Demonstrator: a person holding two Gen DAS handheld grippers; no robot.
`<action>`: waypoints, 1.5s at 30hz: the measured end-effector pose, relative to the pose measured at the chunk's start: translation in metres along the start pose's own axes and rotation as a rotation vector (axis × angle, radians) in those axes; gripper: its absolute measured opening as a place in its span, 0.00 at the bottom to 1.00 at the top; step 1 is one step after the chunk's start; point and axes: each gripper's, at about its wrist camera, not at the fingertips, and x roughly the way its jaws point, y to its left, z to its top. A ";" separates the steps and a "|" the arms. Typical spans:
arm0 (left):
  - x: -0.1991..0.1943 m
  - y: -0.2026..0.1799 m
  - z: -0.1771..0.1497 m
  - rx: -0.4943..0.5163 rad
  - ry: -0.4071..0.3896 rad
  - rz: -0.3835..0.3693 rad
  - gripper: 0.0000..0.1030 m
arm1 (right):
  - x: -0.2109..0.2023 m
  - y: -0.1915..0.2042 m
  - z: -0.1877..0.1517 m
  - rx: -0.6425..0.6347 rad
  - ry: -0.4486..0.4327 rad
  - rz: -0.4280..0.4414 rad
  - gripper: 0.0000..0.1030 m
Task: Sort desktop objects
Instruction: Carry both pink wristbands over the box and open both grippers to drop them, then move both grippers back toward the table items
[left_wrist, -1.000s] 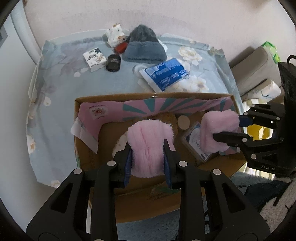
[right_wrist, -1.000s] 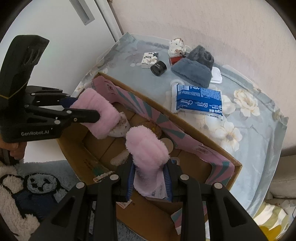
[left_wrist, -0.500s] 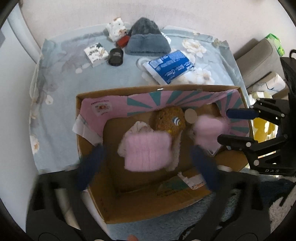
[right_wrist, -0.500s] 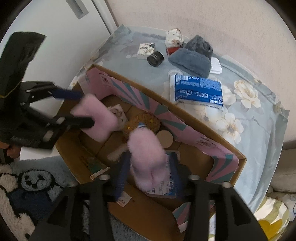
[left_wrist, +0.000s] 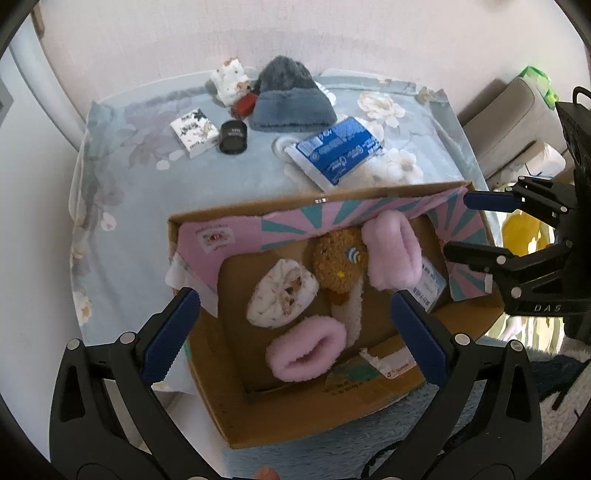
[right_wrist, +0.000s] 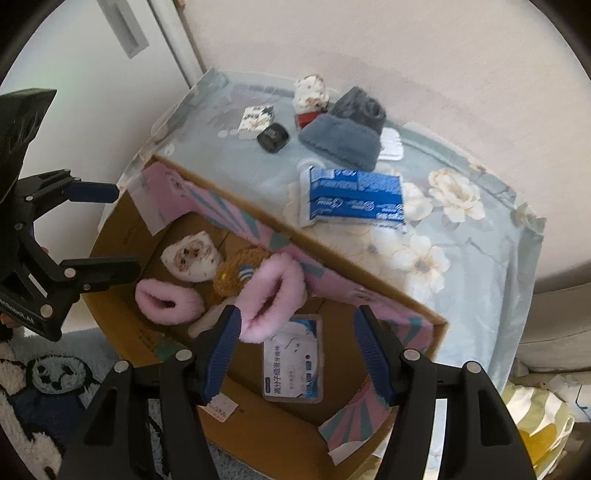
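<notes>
Two pink fluffy slippers lie inside the open cardboard box (left_wrist: 295, 417). One slipper (left_wrist: 306, 349) is near the front wall, the other (left_wrist: 393, 254) leans at the back right beside a brown plush toy (left_wrist: 338, 262). My left gripper (left_wrist: 295, 297) hangs wide open above the box with nothing between its pads. My right gripper (right_wrist: 298, 314) is over the box's right side, its jaws opening. The second slipper (right_wrist: 271, 299) lies just below and beside its left finger (right_wrist: 225, 339), no longer pinched. Each gripper shows in the other's view, the right gripper (left_wrist: 465, 227) and the left gripper (right_wrist: 125, 229).
The box also holds a white patterned sock bundle (left_wrist: 282, 295) and a wipes packet (right_wrist: 293, 363). On the floral tablecloth (left_wrist: 122, 177) behind lie a grey hat (left_wrist: 291, 99), a blue pack (left_wrist: 338, 147), a black jar (left_wrist: 233, 137) and a small white box (left_wrist: 194, 132). A panda rug (right_wrist: 51, 376) covers the floor.
Both grippers were shut on a pink slipper each. Both have let go, and the slippers have dropped into the box. The left jaws now stand wide, the right ones partly apart.
</notes>
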 end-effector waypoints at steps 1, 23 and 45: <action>-0.002 0.001 0.002 0.001 -0.007 -0.001 0.99 | -0.003 -0.002 0.001 0.006 -0.009 -0.010 0.57; -0.023 0.041 0.044 0.067 -0.091 -0.006 1.00 | -0.026 -0.026 0.013 0.178 -0.104 -0.086 0.57; 0.113 0.139 0.165 -0.244 0.038 0.005 0.96 | 0.052 -0.063 0.159 0.323 -0.191 0.007 0.57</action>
